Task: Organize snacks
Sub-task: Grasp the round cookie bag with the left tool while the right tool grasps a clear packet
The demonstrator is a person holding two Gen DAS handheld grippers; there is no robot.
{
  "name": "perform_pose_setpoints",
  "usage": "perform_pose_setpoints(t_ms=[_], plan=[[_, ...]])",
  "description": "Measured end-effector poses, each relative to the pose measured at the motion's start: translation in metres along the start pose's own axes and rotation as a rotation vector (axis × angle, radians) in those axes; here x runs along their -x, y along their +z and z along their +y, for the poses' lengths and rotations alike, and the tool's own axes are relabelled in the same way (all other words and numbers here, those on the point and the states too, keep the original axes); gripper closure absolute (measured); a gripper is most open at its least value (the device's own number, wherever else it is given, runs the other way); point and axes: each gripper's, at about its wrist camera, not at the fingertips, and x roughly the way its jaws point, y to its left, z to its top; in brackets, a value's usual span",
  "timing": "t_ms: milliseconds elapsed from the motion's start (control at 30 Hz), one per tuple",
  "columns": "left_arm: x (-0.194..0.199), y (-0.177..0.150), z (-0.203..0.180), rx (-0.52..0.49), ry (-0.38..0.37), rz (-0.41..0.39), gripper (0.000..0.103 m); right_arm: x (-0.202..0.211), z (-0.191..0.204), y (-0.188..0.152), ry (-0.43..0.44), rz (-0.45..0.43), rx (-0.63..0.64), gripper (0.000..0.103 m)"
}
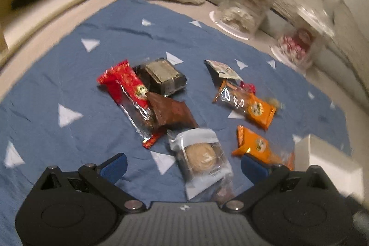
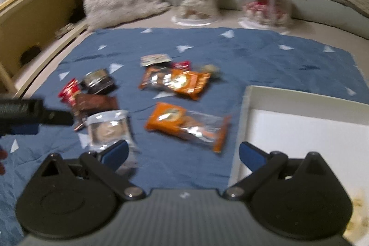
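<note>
Fingers of the left gripper (image 1: 183, 165) are spread wide and empty, straddling the clear round-pastry packet (image 1: 203, 158). Closing here could, I judge, also snag the near orange packet (image 1: 259, 148) touching its right finger, or crush the pastry.

From the right wrist, the right gripper (image 2: 183, 153) hangs equally wide and empty above the blue cloth (image 2: 265, 57), the white tray (image 2: 299, 130) just beside it; the left gripper crowds the brown packet (image 2: 96, 104).

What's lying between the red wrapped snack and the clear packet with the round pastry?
A brown wrapped snack lies between them, overlapping the lower end of the red wrapped snack, with the clear pastry packet just below it. The left wrist view shows this best.
</note>
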Motion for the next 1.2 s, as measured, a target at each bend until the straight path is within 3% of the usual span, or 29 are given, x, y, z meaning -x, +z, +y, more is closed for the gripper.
perform_pose_setpoints(t_ms=[200,433,567,733,1000,1100,1133,1200], plan=[[-0.026,0.002,0.009,0.159,-0.108,0.060,0.000,-0.034,0.034,0.000,0.125,0.067,0.065,0.004],[-0.055,0.005,0.009,0.259,-0.113,0.107,0.001,-0.068,0.051,-0.003,0.179,0.159,0.077,0.026],[-0.068,0.006,-0.002,0.224,-0.072,0.116,0.001,-0.083,0.055,-0.013,0.194,0.206,0.105,0.052],[-0.082,0.002,-0.011,0.212,-0.006,0.136,0.001,-0.081,0.051,-0.010,0.201,0.190,0.113,0.065],[-0.092,0.000,-0.025,0.228,0.093,0.092,0.006,-0.069,0.026,-0.005,0.171,0.171,0.092,0.069],[-0.096,0.000,-0.033,0.201,0.129,0.080,0.017,-0.062,0.022,-0.007,0.162,0.171,0.092,0.069],[-0.097,0.000,-0.036,0.185,0.145,0.079,0.027,-0.060,0.020,-0.007,0.159,0.171,0.090,0.069],[-0.096,0.000,-0.039,0.150,0.157,0.081,0.031,-0.059,0.016,-0.006,0.155,0.168,0.083,0.069]])
